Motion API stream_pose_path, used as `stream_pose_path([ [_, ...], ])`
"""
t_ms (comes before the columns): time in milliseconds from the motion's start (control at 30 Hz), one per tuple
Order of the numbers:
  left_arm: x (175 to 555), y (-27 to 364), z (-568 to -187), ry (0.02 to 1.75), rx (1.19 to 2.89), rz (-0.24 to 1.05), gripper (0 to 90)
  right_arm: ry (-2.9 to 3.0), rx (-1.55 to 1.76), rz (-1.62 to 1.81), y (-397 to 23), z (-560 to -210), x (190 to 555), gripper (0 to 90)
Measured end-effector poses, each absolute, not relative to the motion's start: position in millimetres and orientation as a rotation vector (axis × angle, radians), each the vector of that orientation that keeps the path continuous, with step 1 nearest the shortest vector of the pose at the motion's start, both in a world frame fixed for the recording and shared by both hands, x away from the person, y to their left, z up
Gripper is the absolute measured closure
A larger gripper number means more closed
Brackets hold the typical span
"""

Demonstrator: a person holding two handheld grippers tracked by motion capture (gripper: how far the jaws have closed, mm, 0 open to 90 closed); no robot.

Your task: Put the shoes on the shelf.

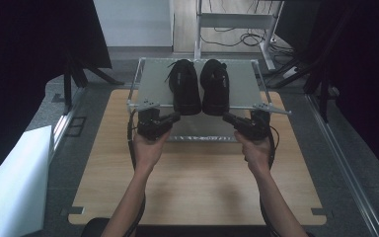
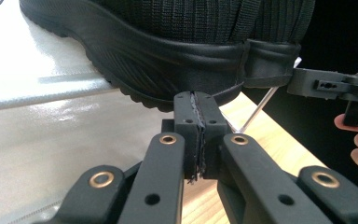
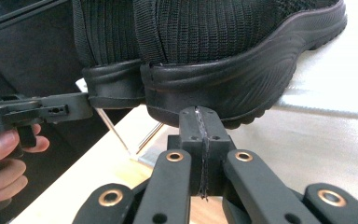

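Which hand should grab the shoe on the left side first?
Left, probably. The left hand-held gripper, jaws shut, sits just under the heel of the left black knit shoe on the grey metal rack. The right hand-held gripper, also shut, is at the right black knit shoe.

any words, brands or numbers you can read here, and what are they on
None can be read.
Left shoe: a pale mark on its tongue in the high view, too small and blurred to read.
Right shoe: a like mark on its tongue, also unreadable.
Left gripper and right gripper: plain black, jaws shut, no lettering.
Shelf: bare metal, no label.
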State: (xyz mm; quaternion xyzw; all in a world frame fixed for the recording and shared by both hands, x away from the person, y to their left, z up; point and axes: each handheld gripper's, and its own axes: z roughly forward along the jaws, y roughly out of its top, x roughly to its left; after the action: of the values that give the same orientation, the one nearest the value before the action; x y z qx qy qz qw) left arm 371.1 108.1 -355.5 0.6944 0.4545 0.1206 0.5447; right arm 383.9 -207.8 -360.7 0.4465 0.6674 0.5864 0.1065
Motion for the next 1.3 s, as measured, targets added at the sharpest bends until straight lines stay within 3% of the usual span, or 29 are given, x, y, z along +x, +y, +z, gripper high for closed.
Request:
stream_pose_path([
  [967,420,102,-358,1.191,1.622,0.282,87.8,1.9,1.455,1.704,-198,-370,431,90.0],
  [1167,415,100,-357,1.176,1.627,0.289,81.5,1.914,1.451,1.705,-199,-369,430,88.3],
  [1233,411,100,-358,1.161,1.623,0.29,72.3,1.922,1.443,1.718,-200,-369,427,86.5],
  [1300,407,100,-359,1.15,1.625,0.302,68.7,1.93,1.434,1.725,-202,-369,424,84.6],
])
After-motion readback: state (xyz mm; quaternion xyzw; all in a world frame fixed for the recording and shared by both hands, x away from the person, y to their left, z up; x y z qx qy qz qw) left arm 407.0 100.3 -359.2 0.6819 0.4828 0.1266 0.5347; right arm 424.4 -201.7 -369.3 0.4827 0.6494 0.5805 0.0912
